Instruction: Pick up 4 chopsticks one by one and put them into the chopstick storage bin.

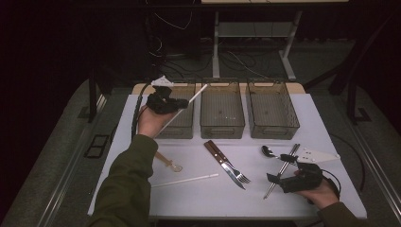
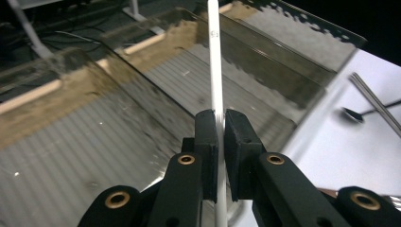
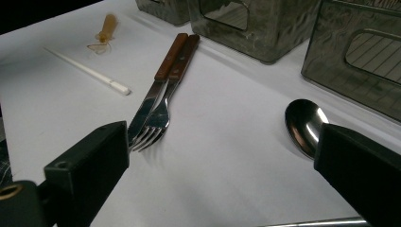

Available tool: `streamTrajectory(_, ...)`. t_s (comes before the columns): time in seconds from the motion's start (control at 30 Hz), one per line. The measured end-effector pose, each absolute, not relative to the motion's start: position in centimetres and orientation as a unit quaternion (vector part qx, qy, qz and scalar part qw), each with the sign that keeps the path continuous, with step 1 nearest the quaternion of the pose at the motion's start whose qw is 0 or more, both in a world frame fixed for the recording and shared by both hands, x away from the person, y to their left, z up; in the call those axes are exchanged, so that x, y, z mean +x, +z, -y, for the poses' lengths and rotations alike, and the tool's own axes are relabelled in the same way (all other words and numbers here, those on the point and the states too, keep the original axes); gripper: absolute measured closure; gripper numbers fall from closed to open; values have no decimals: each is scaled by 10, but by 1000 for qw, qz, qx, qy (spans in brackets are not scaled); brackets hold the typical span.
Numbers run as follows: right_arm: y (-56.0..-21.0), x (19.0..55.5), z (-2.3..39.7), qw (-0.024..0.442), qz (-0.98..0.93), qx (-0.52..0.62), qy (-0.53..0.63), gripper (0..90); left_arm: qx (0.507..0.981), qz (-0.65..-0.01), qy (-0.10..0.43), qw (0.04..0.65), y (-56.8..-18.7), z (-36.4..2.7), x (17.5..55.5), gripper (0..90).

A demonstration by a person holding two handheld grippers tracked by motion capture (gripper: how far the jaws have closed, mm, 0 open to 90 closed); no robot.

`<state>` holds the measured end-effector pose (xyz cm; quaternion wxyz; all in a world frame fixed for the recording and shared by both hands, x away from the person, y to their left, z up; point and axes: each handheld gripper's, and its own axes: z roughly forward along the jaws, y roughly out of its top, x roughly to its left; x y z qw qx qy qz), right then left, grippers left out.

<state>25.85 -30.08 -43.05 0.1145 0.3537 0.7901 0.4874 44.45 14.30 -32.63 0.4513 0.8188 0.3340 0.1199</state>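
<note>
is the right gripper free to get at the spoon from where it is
Probably yes: the right gripper is open and holds nothing, and the spoon lies just ahead of its jaws on bare table. The metal chopsticks beside it might get nudged.

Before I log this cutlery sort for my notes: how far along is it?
Barely started: the three bins look empty. In hand: the left gripper is shut on a white chopstick above the left bin. Left on the table: second white chopstick, knife, fork, spoon, metal chopsticks, small wooden spoon. Right gripper is open.
</note>
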Motion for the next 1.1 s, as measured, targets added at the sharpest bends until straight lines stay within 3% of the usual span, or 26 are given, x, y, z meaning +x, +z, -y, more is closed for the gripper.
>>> streamTrajectory(0.63,-430,257,301,110,-789,352,491,41,785,-395,149,454,-346,-158,511,837)
streamTrajectory(1.1,-430,255,302,111,-788,354,492,40,789,-449,162,387,-370,-161,522,837)
